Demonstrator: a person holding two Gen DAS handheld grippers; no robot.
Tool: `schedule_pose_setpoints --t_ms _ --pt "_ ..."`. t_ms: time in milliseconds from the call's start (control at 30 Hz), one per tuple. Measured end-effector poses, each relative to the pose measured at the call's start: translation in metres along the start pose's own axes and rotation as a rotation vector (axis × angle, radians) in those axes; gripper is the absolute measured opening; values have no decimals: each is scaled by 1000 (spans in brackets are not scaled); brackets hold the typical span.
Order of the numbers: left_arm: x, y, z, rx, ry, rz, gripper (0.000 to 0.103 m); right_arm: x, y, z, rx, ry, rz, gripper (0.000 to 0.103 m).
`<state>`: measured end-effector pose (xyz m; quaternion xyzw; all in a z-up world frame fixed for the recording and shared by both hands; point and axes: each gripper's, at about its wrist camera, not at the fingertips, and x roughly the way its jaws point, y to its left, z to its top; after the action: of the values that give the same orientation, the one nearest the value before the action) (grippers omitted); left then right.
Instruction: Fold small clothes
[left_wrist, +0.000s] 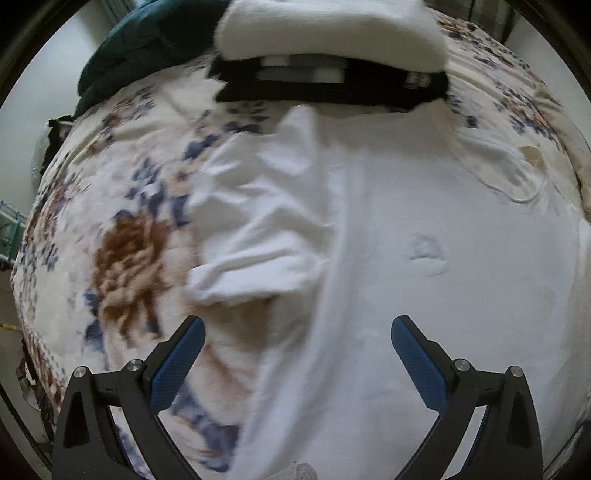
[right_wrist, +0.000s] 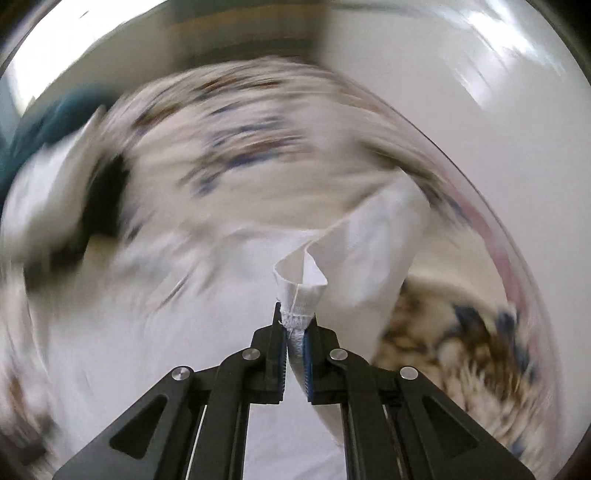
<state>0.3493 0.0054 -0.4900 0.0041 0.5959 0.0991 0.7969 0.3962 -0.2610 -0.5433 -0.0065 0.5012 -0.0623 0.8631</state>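
Right gripper (right_wrist: 294, 325) clamped on hemmed edge of white shirt (left_wrist: 388, 258); left gripper (left_wrist: 297, 328) wide open, empty, above shirt. Shirt spread on floral blanket (left_wrist: 122, 236), sleeve crumpled, folding barely begun. Beyond shirt, folded stack (left_wrist: 332, 70).

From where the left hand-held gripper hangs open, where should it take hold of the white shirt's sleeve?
Take the sleeve at its loose cuff edge, the free end nearest the left hand-held gripper. Come straight down from above, one pad on each side of the hem. The sleeve lies bunched on the floral blanket, with its cuff slightly lifted, so it likely pinches cleanly.
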Motion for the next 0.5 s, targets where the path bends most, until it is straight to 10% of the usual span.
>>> schedule_pose_setpoints --t_ms 167,333,500 --pt "2 42 -11 -87 50 9 103 27 88 -47 -265 228 91 25" --pt "0 85 -17 -241 72 -47 103 4 76 -57 -100 257 171 58" --pt "37 138 -14 -581 188 -382 101 0 35 -63 85 313 137 60"
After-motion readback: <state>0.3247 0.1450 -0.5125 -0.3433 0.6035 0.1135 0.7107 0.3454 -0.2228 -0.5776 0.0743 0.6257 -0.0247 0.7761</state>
